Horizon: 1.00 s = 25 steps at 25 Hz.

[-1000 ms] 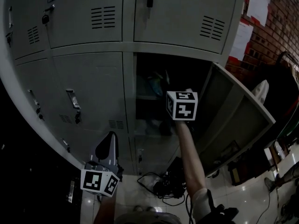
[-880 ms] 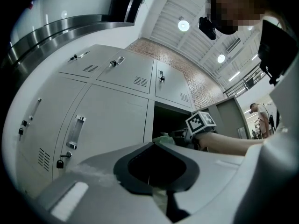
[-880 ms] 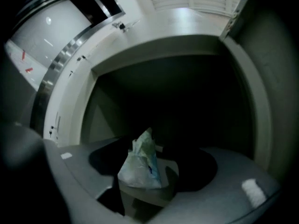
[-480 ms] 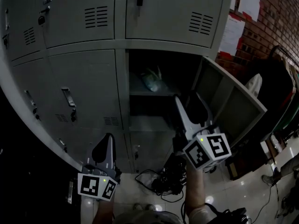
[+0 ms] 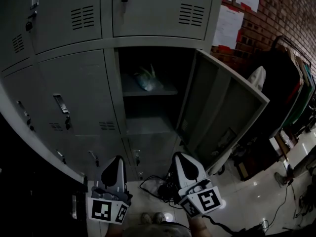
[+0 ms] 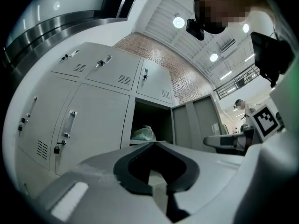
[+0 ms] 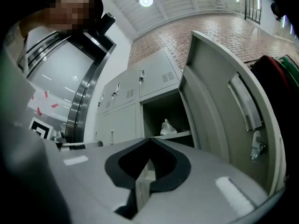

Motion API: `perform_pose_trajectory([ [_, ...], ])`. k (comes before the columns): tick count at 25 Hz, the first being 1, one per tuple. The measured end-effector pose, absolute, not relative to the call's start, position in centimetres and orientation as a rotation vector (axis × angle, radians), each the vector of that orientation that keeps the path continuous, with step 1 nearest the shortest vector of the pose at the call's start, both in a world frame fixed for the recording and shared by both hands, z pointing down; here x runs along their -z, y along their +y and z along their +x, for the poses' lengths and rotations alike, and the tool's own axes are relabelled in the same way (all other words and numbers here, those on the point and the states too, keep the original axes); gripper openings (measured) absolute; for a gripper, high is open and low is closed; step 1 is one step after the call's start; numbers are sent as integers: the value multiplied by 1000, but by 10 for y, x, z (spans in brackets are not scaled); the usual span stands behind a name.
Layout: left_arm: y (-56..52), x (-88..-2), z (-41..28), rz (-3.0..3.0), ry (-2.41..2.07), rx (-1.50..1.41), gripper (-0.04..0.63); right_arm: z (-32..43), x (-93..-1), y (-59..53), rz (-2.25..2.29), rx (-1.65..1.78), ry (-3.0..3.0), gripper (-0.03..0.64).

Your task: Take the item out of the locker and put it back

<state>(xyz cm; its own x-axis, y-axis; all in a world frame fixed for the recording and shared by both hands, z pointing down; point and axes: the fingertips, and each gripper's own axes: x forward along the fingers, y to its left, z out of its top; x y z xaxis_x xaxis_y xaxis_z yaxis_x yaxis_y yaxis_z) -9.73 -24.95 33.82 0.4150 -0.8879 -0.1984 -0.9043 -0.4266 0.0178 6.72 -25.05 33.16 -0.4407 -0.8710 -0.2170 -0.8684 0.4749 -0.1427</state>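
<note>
Nothing here can actually be read. The white paper sheets pinned to the brick wall, up at about one o'clock in the head view, carry print too small and dim to make out. The left hand-held gripper and right hand-held gripper each carry a marker cube with black-and-white square patterns only, not letters or numbers.

Matt metal locker, glossy floor

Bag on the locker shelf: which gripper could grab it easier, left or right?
Probably right. The right gripper sits nearly under the open compartment holding the bag; the left gripper is farther left, by the closed door. Both are shut and empty.
</note>
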Motion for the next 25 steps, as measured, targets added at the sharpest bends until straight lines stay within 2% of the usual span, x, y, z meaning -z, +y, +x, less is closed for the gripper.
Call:
perform_pose_trajectory([
  [17, -221, -340, -126, -2597, 1609, -290, 5, 37, -336, -214, -1462, 73, 2473, 3],
  [25, -186, -357, -124, -2585, 1669, -275, 5, 50, -350, -164, -1444, 110, 2502, 3],
])
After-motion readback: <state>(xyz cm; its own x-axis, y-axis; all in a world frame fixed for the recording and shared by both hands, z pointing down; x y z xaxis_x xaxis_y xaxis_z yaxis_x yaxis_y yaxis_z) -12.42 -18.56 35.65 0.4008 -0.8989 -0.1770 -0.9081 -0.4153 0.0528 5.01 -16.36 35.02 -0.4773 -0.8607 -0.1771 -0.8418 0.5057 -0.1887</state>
